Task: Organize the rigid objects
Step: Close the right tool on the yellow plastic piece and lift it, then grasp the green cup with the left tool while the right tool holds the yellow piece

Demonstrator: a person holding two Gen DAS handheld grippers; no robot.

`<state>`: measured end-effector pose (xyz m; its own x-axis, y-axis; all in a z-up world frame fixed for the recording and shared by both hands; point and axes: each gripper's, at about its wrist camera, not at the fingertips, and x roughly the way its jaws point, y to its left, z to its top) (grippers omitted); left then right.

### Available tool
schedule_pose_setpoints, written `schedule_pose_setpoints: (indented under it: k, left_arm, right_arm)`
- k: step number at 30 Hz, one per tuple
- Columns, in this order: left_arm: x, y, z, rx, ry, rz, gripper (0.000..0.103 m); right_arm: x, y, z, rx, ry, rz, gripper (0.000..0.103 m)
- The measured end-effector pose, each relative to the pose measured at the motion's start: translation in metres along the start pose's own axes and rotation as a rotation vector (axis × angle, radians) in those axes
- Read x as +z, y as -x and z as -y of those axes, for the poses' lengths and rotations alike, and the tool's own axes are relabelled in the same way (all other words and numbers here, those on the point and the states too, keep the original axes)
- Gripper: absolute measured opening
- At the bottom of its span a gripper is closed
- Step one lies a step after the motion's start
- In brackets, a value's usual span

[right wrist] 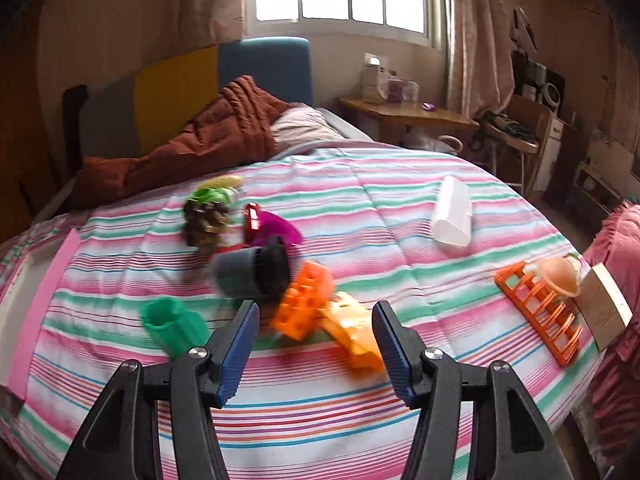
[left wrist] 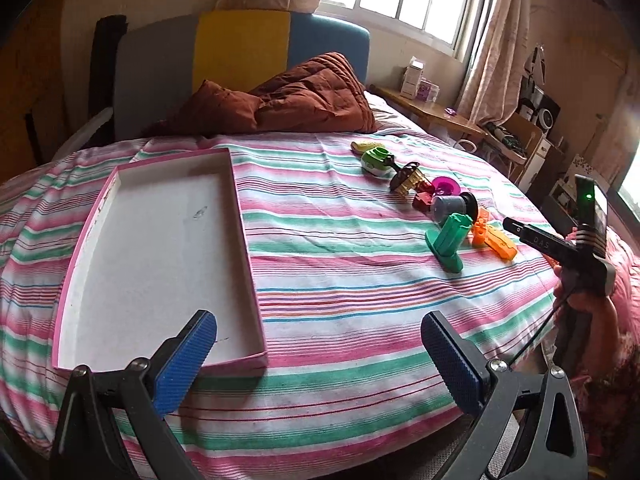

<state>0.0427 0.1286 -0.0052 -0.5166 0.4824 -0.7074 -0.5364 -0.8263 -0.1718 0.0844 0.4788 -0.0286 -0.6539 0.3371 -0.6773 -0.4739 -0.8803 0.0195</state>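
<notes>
A pink-rimmed shallow box lies empty on the striped bed, left of a row of plastic toys: a green piece, an orange piece, a grey cup, a magenta dish, a brown piece and a green-white toy. My left gripper is open and empty, near the box's front corner. My right gripper is open and empty, just in front of the orange piece and a yellow-orange piece. The green piece lies to its left. The right gripper also shows in the left wrist view.
A white container, an orange rack with a peach dome and a cardboard box lie on the bed's right side. A brown quilt is at the headboard. A wooden side table and shelves stand by the window.
</notes>
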Motion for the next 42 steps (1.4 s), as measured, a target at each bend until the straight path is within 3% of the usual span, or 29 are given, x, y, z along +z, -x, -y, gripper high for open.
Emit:
schedule_pose_setpoints:
  k: [3,5,7,9,13,19,26,30,38,42]
  left_arm:
    - [0.002,-0.004,0.006,-0.047,0.005,-0.021,0.103]
    - [0.003,-0.006,0.007,-0.092,0.023,-0.041,0.103]
    - [0.003,-0.004,0.009,-0.085,0.026,-0.037,0.103]
    - [0.003,-0.004,0.012,-0.062,0.012,-0.033,0.103]
    - [0.003,-0.007,0.019,-0.052,-0.019,-0.057,0.103]
    - [0.009,-0.015,0.035,-0.027,-0.08,-0.081,0.103]
    - [0.027,-0.042,0.064,-0.176,-0.095,-0.098,0.1]
    - [0.039,-0.066,0.091,-0.202,-0.133,-0.094,0.101]
    - [0.057,-0.116,0.141,-0.172,-0.206,-0.082,0.101]
    - [0.067,-0.138,0.155,-0.163,-0.194,-0.094,0.088]
  right_arm:
    - [-0.001,-0.032,0.02,-0.018,0.028,-0.105,0.06]
    - [-0.007,-0.044,0.027,-0.012,0.056,-0.126,0.06]
    - [-0.009,-0.052,0.028,0.005,0.064,-0.135,0.058]
    - [-0.009,-0.057,0.028,0.024,0.047,-0.139,0.053]
    - [-0.007,-0.066,0.024,-0.002,-0.002,-0.153,0.031]
    - [-0.008,-0.068,0.027,-0.028,-0.114,-0.119,0.03]
    - [-0.012,-0.067,0.03,-0.016,-0.157,-0.078,0.03]
    - [-0.013,-0.067,0.026,-0.033,-0.142,-0.07,0.03]
    - [-0.016,-0.066,0.028,-0.029,-0.147,-0.049,0.031]
    - [-0.016,-0.066,0.027,-0.034,-0.144,-0.043,0.031]
